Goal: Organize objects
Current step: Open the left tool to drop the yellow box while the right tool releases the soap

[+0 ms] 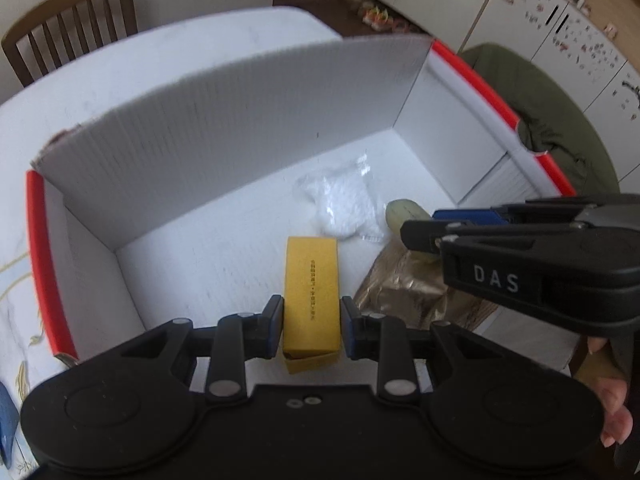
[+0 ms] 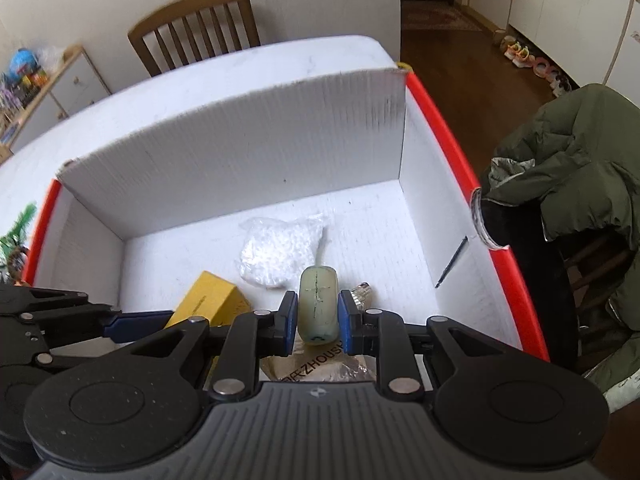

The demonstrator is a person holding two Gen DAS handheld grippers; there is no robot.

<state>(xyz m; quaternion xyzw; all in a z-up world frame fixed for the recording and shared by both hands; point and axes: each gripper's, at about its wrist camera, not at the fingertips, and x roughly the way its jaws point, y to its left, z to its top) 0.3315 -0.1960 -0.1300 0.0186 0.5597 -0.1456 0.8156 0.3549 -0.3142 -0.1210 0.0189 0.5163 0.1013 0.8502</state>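
1. Currently my left gripper (image 1: 311, 326) is clamped on the yellow carton (image 1: 311, 292), blue pads touching both long sides; the carton's end flap near me is slightly ajar. It sits low inside the white box (image 1: 240, 120), whether touching the floor I can't tell.
2. My right gripper (image 2: 318, 322) is closed on the pale green cylinder (image 2: 319, 304), pads on both sides, a dark cross mark on its upper face.
3. Under the right gripper: a gold foil bag (image 1: 404, 288) on the box floor, printed lettering partly visible, just right of the carton.
4. Beyond both: a clear bag of white pellets (image 2: 276, 254) lying on the floor, near the cylinder, apart from the carton.
5. Box has a tall corrugated back wall and red-edged side rims (image 2: 452, 152).
6. It sits on a white table (image 2: 248, 64).
7. Far side: wooden chair (image 2: 196, 28). Right: green jacket (image 2: 580, 160) over another chair.
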